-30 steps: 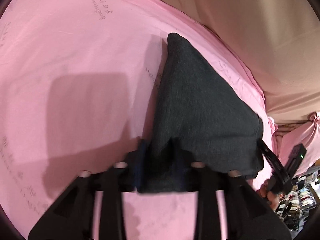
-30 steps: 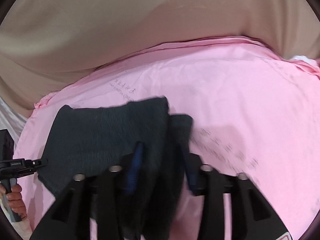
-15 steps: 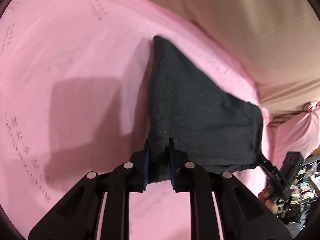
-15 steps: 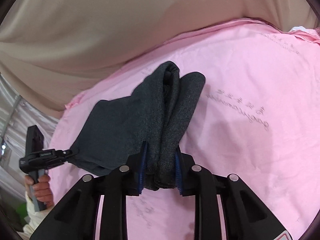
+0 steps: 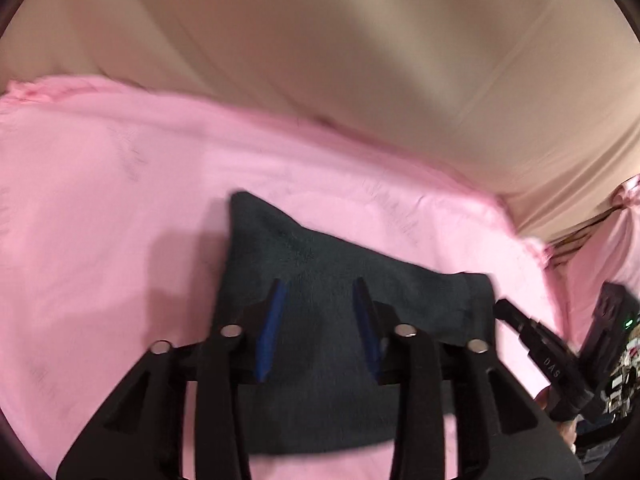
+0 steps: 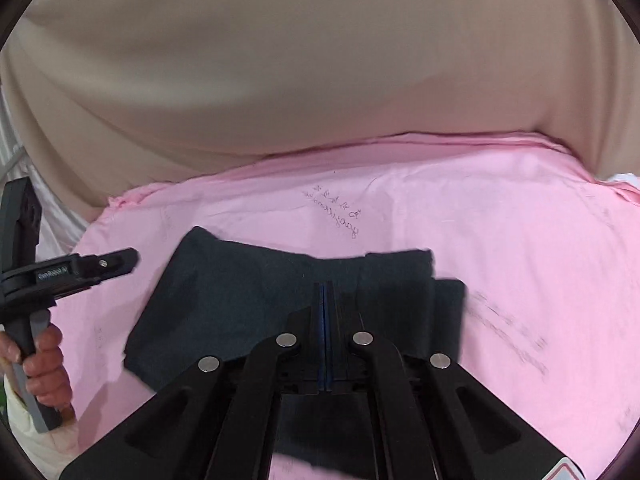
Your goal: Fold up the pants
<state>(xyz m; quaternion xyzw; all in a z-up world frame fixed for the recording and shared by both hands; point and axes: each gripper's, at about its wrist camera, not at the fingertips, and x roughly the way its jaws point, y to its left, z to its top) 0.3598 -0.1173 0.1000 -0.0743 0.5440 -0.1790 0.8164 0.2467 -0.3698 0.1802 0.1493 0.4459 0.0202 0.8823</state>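
The dark grey pants lie folded flat on the pink sheet. My left gripper hovers over the near part of the fold. Its jaws are opening, and the blue pads stand apart without pressing the cloth. In the right wrist view the pants spread left of centre, their right end layered. My right gripper is shut above them, pads together with no cloth between. The left gripper, held by a hand, shows at the pants' left end. The right gripper shows at their right end.
A beige cloth backdrop hangs right behind the sheet's far edge. Handwriting marks the sheet beyond the pants. Another pink cloth and cluttered small items sit off the right end.
Both grippers have let go of the pants, which now lie flat and folded. The left jaws have spread apart, the right jaws have shut empty, and both grippers have drawn back.
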